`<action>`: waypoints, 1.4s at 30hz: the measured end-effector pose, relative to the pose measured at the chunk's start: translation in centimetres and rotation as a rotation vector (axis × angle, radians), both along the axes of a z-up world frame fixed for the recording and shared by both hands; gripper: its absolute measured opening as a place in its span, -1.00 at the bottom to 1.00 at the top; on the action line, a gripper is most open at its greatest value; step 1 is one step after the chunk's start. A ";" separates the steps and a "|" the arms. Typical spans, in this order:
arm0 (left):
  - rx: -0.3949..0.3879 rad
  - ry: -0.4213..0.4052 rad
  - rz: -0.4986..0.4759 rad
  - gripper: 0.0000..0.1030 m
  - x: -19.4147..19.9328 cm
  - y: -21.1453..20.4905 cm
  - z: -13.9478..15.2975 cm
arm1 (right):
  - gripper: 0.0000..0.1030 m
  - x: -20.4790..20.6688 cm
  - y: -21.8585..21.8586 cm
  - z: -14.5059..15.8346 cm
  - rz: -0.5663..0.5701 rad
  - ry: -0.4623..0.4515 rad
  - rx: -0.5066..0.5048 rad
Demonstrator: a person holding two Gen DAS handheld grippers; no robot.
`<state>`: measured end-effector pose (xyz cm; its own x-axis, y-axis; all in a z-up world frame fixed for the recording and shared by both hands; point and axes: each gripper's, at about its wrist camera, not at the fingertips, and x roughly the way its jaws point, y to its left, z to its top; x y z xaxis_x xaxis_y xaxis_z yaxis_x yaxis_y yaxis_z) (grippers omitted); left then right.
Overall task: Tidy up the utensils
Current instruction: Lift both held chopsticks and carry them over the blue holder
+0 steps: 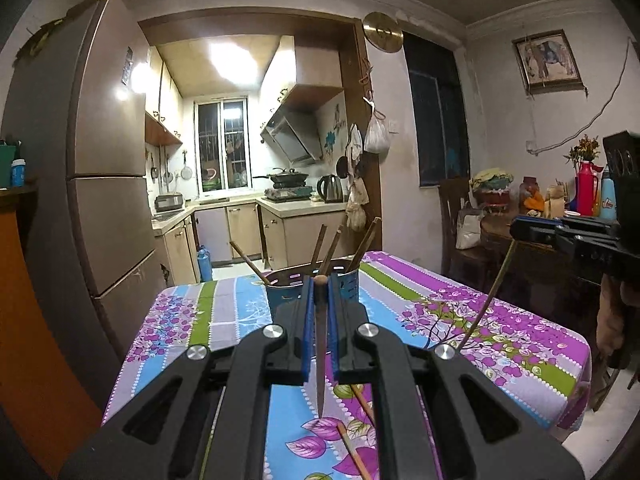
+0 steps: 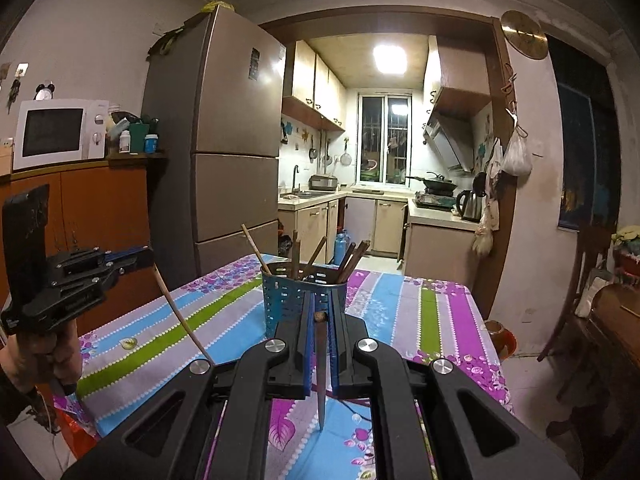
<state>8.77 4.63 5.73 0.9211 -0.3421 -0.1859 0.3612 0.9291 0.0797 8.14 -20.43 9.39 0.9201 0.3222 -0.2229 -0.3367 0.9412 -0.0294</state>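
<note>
Wooden chopsticks hang clamped near their top ends in both grippers: the left gripper [image 1: 320, 286] and right gripper [image 2: 319, 314] each pinch one chopstick [image 1: 321, 344] above the floral tablecloth [image 1: 500, 320], facing the perforated blue holder [image 2: 280, 300]. Light, stiff, slender sticks likely pivot unless held firmly.

No text, label, brand or number can be read in either view. The sticker on the fridge [image 2: 253, 63] door and the small bottles [image 2: 151, 143] beside the microwave [image 2: 60, 133] are too blurred to make out.
</note>
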 end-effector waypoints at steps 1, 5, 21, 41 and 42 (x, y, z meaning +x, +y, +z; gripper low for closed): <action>0.003 -0.001 0.000 -0.90 0.1 0.0 0.2 | -0.85 0.1 0.1 0.2 0.001 -0.002 -0.002; 0.013 -0.005 0.005 -0.90 0.0 -0.1 1.0 | -0.85 0.4 0.4 1.1 0.009 -0.018 -0.007; 0.014 0.030 0.023 -0.90 2.4 0.2 5.0 | -0.85 3.7 -0.1 5.7 0.040 -0.086 0.050; -0.025 -0.046 0.044 -0.90 7.4 -0.5 13.0 | -0.85 11.2 -0.5 15.2 0.048 -0.172 0.142; -0.025 -0.048 0.045 -0.90 7.8 -0.7 13.3 | -0.85 11.7 -0.5 15.6 0.047 -0.174 0.146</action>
